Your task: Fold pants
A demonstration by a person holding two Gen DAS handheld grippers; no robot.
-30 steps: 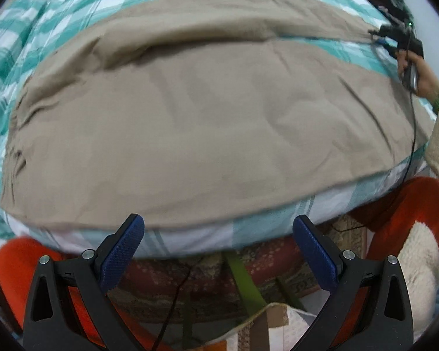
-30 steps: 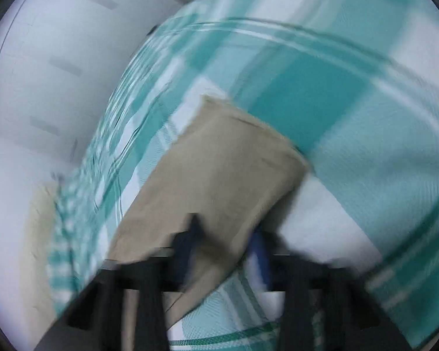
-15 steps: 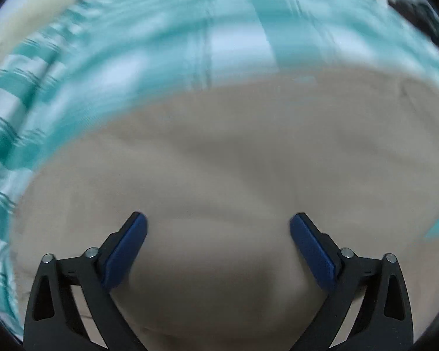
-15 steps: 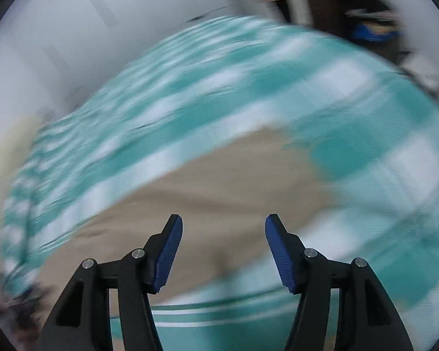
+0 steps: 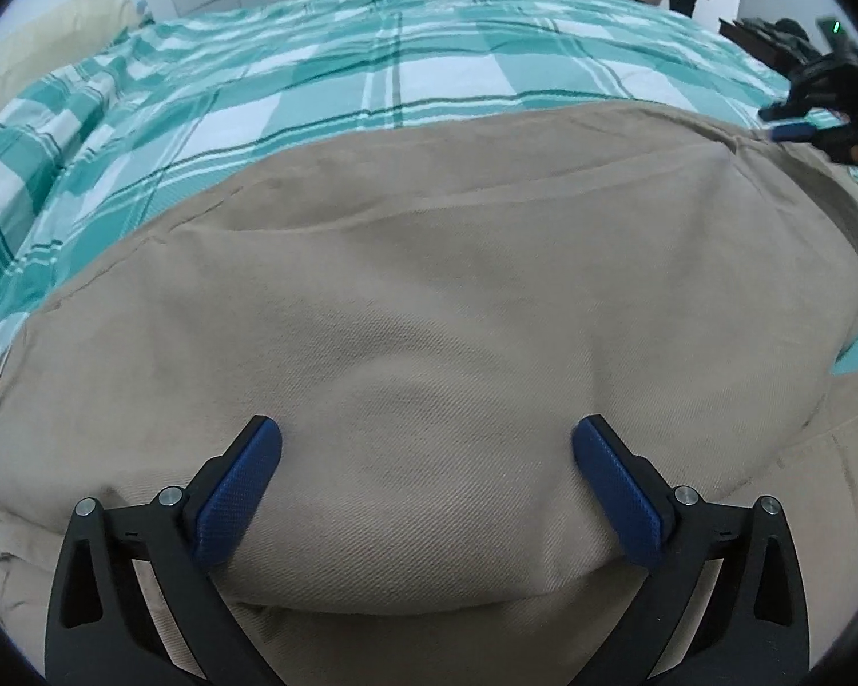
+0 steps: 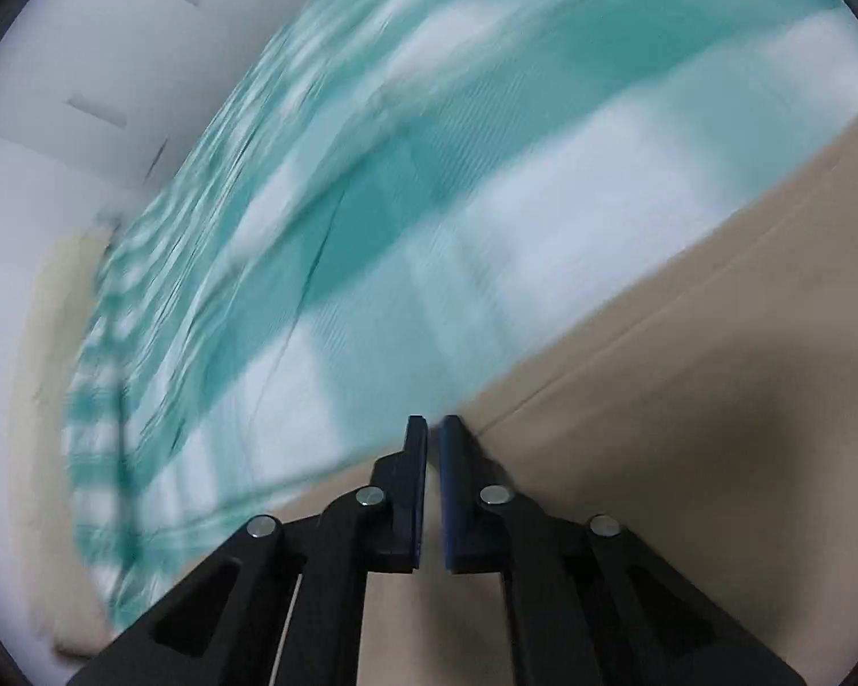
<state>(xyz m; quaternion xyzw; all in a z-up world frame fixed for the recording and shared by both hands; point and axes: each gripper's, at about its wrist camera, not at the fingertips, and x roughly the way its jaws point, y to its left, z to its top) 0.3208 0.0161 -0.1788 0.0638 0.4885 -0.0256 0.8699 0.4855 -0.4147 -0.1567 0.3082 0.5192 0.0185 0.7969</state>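
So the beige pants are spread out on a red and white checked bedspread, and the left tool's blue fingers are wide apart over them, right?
Not quite: the bedspread is teal and white checked, not red, as the left wrist view shows. The rest holds: the beige pants are spread out on it, and the left tool's blue fingers stand wide apart over the cloth.

- A bed (image 5: 406, 57) carries everything, covered by a teal-and-white checked cover with thin dark green lines.
- A pair of beige pants (image 5: 429, 297) lies directly on the cover, spread wide across the near part and rumpled into soft folds.
- A pale cream pillow (image 5: 46, 40) sits at the far left corner of the bed, by the white wall.
- In the blurred right wrist view, the pants' straight edge (image 6: 686, 308) runs diagonally across the cover.
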